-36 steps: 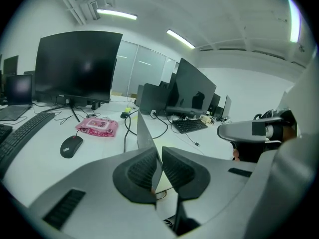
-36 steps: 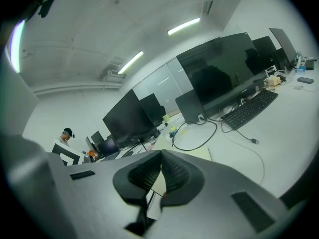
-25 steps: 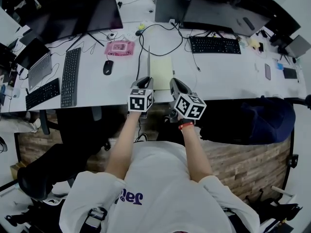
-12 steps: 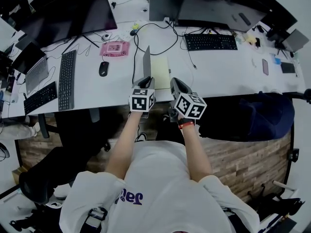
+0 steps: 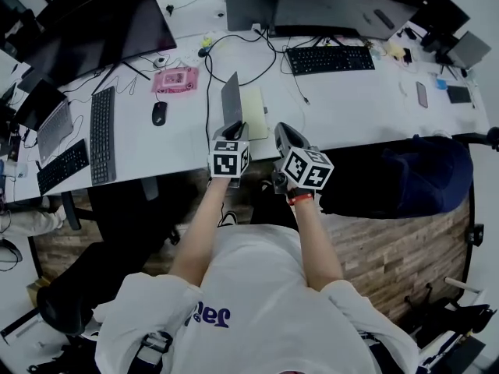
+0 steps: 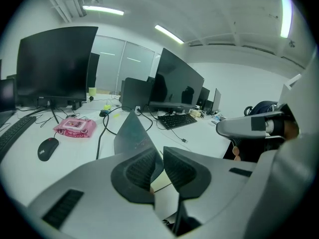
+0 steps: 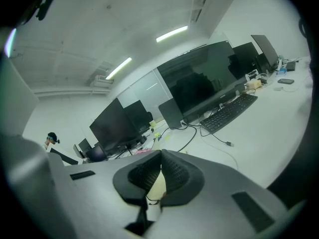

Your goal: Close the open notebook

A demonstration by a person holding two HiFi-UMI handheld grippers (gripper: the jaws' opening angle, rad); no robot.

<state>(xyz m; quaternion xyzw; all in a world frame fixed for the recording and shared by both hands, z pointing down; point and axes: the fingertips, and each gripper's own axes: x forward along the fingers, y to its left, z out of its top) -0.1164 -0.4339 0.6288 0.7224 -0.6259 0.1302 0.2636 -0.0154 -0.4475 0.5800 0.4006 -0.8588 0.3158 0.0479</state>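
At the desk's (image 5: 175,142) near edge, the right gripper (image 7: 160,156) hangs pressed shut beside the left gripper (image 6: 159,153). The left jaws, just easing apart, pinch the raised cover (image 6: 130,133) of the notebook (image 5: 256,109). Edge-on a second ago, the cover now shows its dark face.

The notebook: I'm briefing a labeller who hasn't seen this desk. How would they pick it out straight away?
On the long white desk, look at the middle of the near edge, right of the black mouse. The notebook lies there open. Alone among keyboards and monitors, it has a pale yellow page lying flat and a dark cover tilted up at its left.
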